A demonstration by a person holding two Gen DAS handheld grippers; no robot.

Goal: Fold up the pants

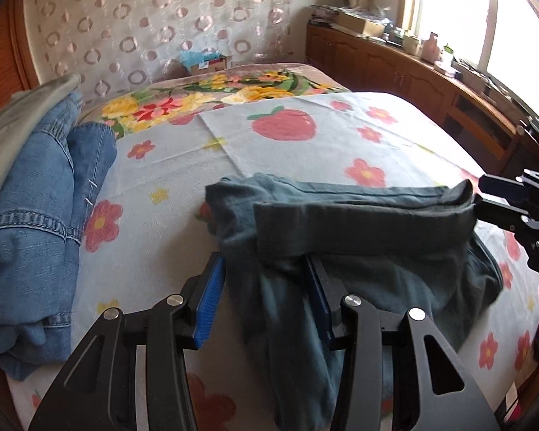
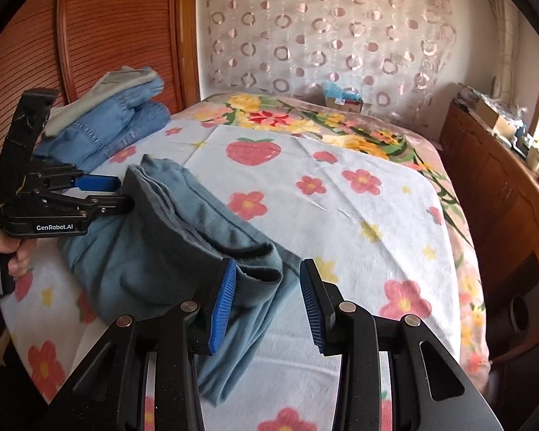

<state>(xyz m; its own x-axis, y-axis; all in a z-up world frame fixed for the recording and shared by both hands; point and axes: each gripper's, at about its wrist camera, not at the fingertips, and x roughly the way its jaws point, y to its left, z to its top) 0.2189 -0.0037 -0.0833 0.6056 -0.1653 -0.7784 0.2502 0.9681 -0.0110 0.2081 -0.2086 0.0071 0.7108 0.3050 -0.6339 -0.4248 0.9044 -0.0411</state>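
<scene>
Lying across the near part of the bed (image 1: 305, 136), the pants (image 1: 359, 230) run long axis left to right, folded band on top. The left gripper (image 1: 266, 301) and right gripper (image 2: 267, 300) each stand partly open at one end, cloth between the jaws but not pinched. Jeans (image 1: 36, 215) lie piled well apart, far left; nothing blocks.

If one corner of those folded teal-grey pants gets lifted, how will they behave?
The folded teal-grey cotton pants will probably flop and unfold, since the layers already sag loosely. They look light, so pushing would likely bunch them against the fuzzy flowered blanket rather than slide them.
</scene>
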